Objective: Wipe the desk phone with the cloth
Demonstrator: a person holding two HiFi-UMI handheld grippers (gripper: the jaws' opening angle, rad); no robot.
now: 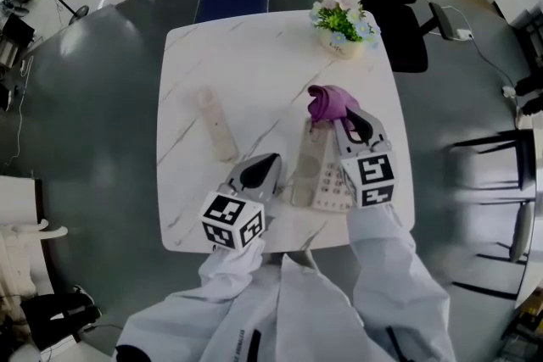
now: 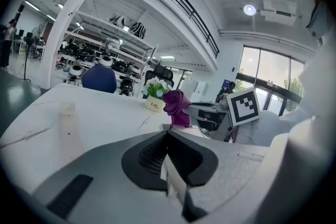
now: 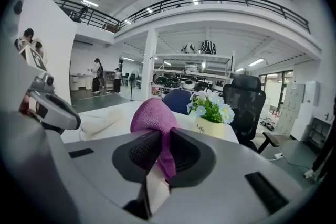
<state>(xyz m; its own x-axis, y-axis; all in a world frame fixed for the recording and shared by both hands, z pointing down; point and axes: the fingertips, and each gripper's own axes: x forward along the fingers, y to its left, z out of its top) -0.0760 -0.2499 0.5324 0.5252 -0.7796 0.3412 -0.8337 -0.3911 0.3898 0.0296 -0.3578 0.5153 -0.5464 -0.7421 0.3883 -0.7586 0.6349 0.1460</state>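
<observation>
My right gripper [image 1: 343, 119] is clamped on the cloth [image 1: 329, 102] at the far end of the phone [image 1: 321, 175]; my left gripper [image 1: 268, 160] is closed and empty; most wiping appears left.

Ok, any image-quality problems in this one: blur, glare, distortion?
Head view: bent at the edges, the furniture at far right is smeared, and the pale desk phone barely stands out from the white table. Left gripper view: strong fisheye, black corners, washed-out windows. Right gripper view: same fisheye, but the cloth is sharp.
</observation>
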